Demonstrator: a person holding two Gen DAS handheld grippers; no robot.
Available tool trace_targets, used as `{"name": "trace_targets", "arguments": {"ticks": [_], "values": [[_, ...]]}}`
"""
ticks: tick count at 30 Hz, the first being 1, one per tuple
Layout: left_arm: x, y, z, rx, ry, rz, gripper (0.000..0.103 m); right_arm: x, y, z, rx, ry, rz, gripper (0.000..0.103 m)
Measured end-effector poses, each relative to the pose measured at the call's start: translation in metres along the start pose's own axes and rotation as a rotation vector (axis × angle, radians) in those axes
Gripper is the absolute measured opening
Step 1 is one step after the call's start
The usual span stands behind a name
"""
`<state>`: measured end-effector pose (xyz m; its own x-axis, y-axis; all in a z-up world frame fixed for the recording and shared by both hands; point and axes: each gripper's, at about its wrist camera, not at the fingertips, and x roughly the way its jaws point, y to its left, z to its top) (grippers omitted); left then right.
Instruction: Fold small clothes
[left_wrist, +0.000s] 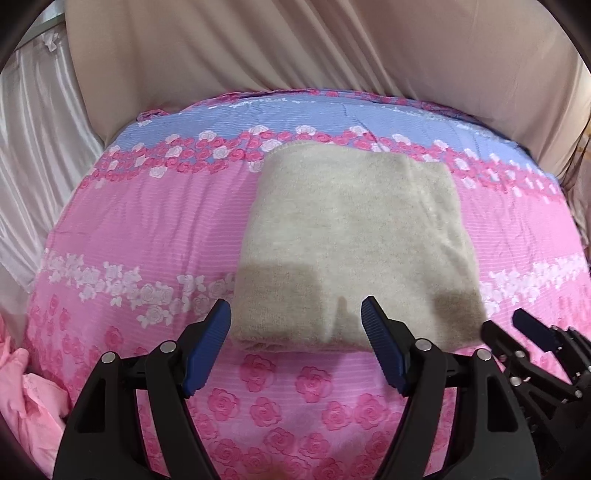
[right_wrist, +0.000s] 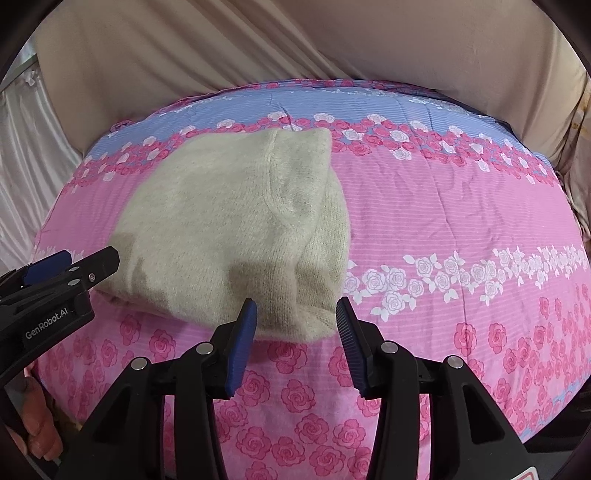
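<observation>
A beige knitted garment (left_wrist: 354, 240) (right_wrist: 236, 221) lies folded into a thick rectangle on the pink rose-patterned bedsheet (left_wrist: 147, 221) (right_wrist: 443, 221). My left gripper (left_wrist: 295, 306) (right_wrist: 92, 256) hovers open over the garment's near edge, its blue pads wide apart and touching nothing. My right gripper (right_wrist: 297, 304) (left_wrist: 502, 321) stands at the garment's near right corner. Its jaws are opening, and the pads press on nothing. The corner shows just past its fingertips.
A beige drape (left_wrist: 295, 44) hangs behind the bed and a white satin curtain (left_wrist: 33, 147) hangs at the left. Crumpled pink cloth (left_wrist: 29, 398) sits at the bed's near left. A person's hand (right_wrist: 37, 424) holds the left gripper's handle.
</observation>
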<state>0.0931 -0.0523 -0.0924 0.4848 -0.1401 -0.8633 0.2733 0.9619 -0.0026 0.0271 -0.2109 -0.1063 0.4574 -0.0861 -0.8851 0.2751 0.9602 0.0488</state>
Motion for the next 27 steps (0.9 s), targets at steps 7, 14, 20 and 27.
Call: {"name": "trace_targets", "arguments": {"ticks": [7, 14, 20, 27], "values": [[-0.001, -0.005, 0.0, -0.008, 0.007, 0.002, 0.071, -0.003, -0.001, -0.002, 0.009, -0.004, 0.0, 0.044], [0.001, -0.008, -0.001, 0.012, 0.008, 0.037, 0.082, -0.004, -0.003, -0.003, 0.023, -0.001, -0.005, 0.044], [0.003, -0.009, -0.001, 0.022, 0.018, 0.032, 0.082, -0.004, -0.005, -0.004, 0.024, -0.001, -0.002, 0.044], [0.001, -0.015, -0.003, 0.033, 0.013, 0.025, 0.098, -0.004, -0.003, -0.006, 0.038, -0.001, -0.007, 0.044]]}}
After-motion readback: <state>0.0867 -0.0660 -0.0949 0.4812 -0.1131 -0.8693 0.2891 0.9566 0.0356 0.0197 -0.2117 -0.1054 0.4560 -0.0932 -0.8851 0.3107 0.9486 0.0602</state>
